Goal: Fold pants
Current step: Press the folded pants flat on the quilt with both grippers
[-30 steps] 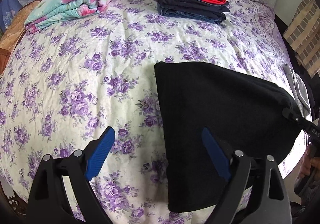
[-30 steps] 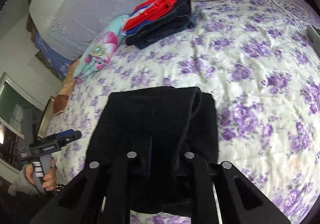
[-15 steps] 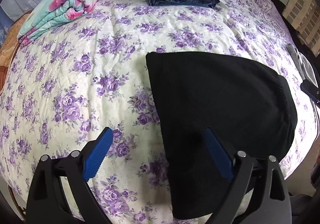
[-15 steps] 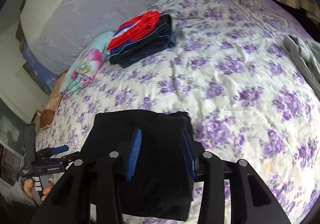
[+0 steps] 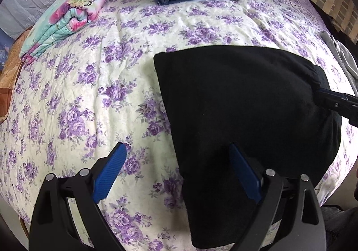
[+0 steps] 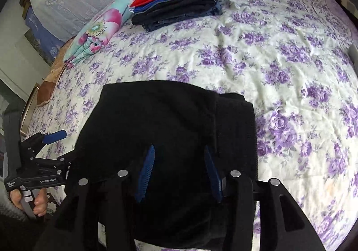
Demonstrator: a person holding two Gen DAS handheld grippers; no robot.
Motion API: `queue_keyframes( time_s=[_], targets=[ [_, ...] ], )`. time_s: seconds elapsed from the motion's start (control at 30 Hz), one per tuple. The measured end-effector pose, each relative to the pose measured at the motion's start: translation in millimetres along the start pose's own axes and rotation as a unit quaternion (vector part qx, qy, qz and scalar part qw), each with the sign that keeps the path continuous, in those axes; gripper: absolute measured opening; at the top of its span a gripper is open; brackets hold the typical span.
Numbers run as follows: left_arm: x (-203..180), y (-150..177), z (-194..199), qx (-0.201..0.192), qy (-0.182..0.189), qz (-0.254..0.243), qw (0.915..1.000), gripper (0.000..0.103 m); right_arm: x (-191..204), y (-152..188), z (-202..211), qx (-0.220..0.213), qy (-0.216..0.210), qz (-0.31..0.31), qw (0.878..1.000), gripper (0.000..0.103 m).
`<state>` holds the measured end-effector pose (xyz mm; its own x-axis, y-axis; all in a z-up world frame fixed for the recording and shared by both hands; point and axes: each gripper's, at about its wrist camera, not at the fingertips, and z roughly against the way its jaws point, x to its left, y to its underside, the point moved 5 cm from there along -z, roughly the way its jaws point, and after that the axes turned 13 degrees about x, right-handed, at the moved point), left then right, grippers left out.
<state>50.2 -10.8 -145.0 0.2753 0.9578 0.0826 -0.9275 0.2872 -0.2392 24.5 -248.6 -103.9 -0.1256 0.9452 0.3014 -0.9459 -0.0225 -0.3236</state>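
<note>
bed with purple-flower quilt [image 5: 201, 27] | black pants [image 5: 241, 105] folded into a thick flat block, lying right under both grippers | left gripper [image 5: 176, 172] spread wide, nothing in it | right gripper [image 6: 179, 170] jaws just been opening, half apart above the fabric, pads off it

The right gripper [image 6: 179, 170], clamped on the black pants [image 6: 156, 130] a second before, let go: its fingers [image 6: 146, 168] parted and drew back above the cloth. The pants then lay folded flat on the bed [image 6: 279, 60].
</note>
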Motion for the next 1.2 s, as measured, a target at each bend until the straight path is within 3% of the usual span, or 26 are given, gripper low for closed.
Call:
queue_keyframes(
  time_s=[0.2,0.4,0.53,0.6,0.93,1.2],
  targets=[
    [-4.7,-2.1,16.7,-0.033,-0.001,-0.005,0.9994,0.090,22.0,14.3,9.7,0.009,0.013,0.046,0.999,0.059],
    [-5.3,-0.2,6.9,-0.018,0.011,-0.001,0.9998,0.090,18.0,25.6,-27.5,0.066,0.020,0.044,0.997,0.061],
    [-6.7,2.9,-8.9,0.006,0.016,-0.001,0.9999,0.090,27.1,27.8,-34.9,0.064,0.033,0.074,0.995,0.076],
    [-5.6,3.9,-13.0,0.012,0.020,0.003,0.9997,0.091,33.2,29.0,-36.1,0.065,0.051,0.093,0.992,0.078],
    [-8.0,-1.2,0.0,-0.013,0.005,-0.003,0.9999,0.090,22.3,8.0,4.9,-0.013,0.060,0.075,0.995,0.078],
    [-9.4,-9.0,-7.3,-0.005,0.007,-0.002,1.0000,0.090,-3.3,-12.2,-23.4,0.023,0.072,0.039,0.996,0.078]
  ],
)
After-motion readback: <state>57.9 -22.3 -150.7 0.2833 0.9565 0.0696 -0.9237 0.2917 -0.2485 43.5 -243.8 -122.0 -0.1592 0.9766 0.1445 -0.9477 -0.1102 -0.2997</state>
